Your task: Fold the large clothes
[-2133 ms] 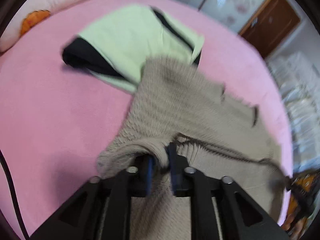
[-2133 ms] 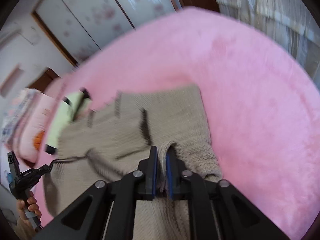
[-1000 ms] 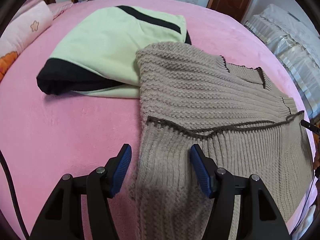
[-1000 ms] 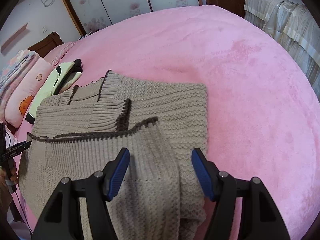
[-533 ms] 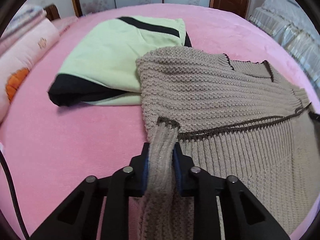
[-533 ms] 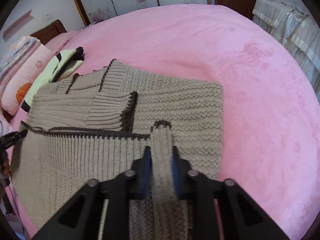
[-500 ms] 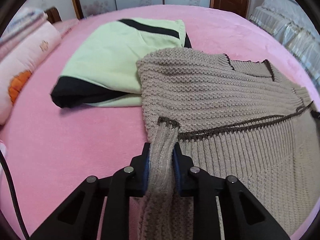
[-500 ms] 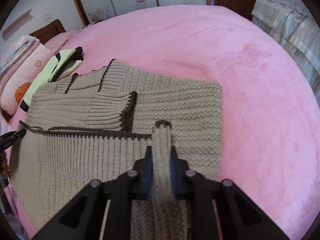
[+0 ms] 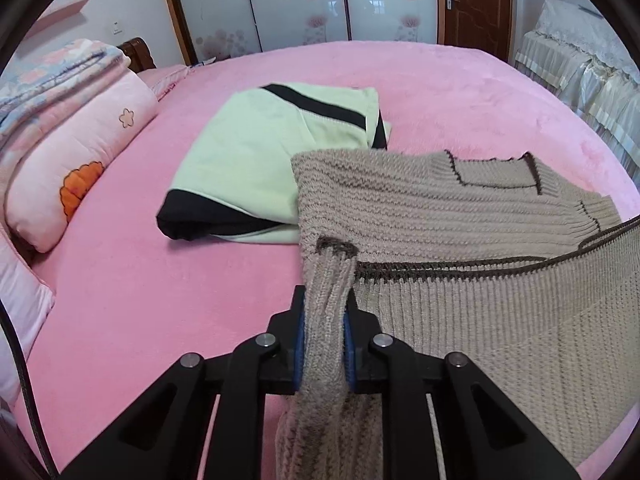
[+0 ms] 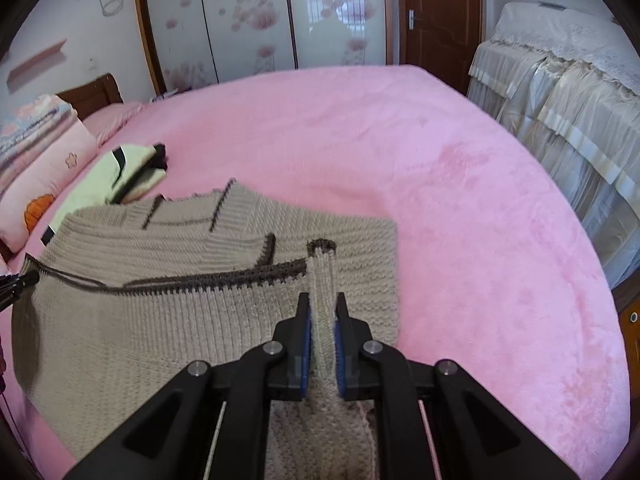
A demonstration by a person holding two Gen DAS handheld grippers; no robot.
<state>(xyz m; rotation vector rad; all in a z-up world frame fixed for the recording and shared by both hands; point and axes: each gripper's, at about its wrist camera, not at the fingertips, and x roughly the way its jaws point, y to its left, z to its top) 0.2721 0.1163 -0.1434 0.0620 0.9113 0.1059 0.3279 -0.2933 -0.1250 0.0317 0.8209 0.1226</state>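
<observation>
Bright daylight, fisheye-bent edges, perhaps slight motion blur.

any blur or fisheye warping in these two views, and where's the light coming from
Left wrist: sharp, the sweater knit and left gripper crisp; dark corners, door frames bowed. Right wrist: slightly softer, motion smear on the hem by the right gripper; bed edge curves strongly. Both: soft daylight, window reflections in the frosted panels, weak shadows.

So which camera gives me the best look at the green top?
The left wrist view. The green top lies folded in full sight there, black bands showing, its near edge under the sweater. The right wrist view shows only a sliver at the far left, mostly hidden behind the sweater.
</observation>
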